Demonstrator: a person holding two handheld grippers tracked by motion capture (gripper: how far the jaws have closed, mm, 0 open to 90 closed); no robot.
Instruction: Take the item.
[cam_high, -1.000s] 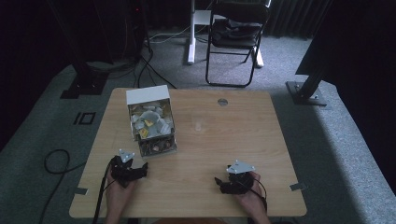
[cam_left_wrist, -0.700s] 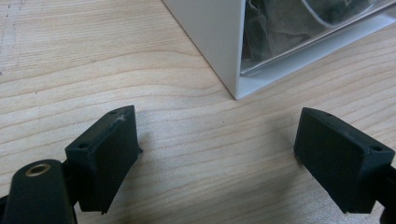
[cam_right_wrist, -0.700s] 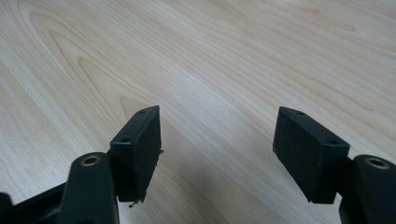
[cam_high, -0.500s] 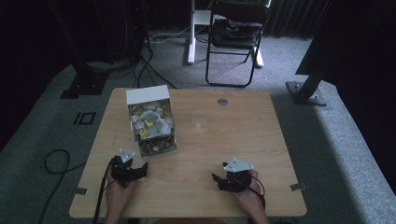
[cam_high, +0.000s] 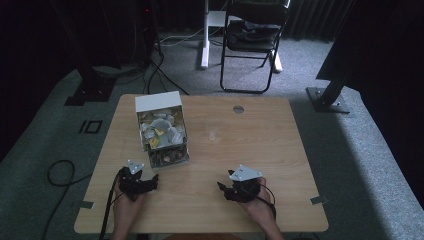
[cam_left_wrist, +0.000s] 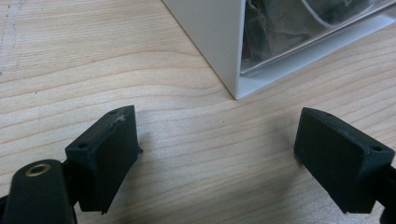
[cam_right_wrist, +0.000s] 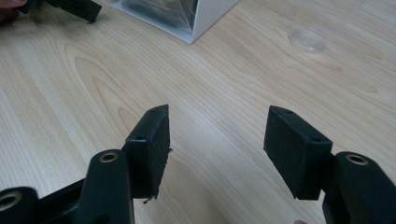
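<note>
On the bench (cam_high: 210, 200) the left tongs (cam_high: 150, 181) sit near the front edge, jaws spread wide with bare wood between the pads; they hold nothing. Just beyond them, up and a little right in the high view, stands the box (cam_high: 161, 131), one white carton lying open-faced with its clear front panel toward the person. Its long axis runs away from the person, toward the far edge of the bench. In the left gripper view the box's (cam_left_wrist: 219, 42) near corner sits just past the jaw tips, apart from them, slightly right of centre. The box holds a heap of small wrapped packets (cam_high: 160, 131); they overlap too much to count.

Farther right on the far half of the bench lie one small clear lid or cup (cam_high: 214, 135) and one round grommet (cam_high: 238, 108), each well apart from the box.

The right tongs (cam_high: 223, 189) rest at the front right, pointing left toward the box. Their jaws have just been closing and now stand part open, with nothing between them but wood. In the right gripper view the box (cam_right_wrist: 205, 18) shows at the top, well off, with the clear lid (cam_right_wrist: 307, 38) off to the right.

Counted: two tongs, one box, one lid, one grommet. The left tongs are clearly the nearer to the box, so I judge a reach into it falls to the left hand: forward and slightly right.
</note>
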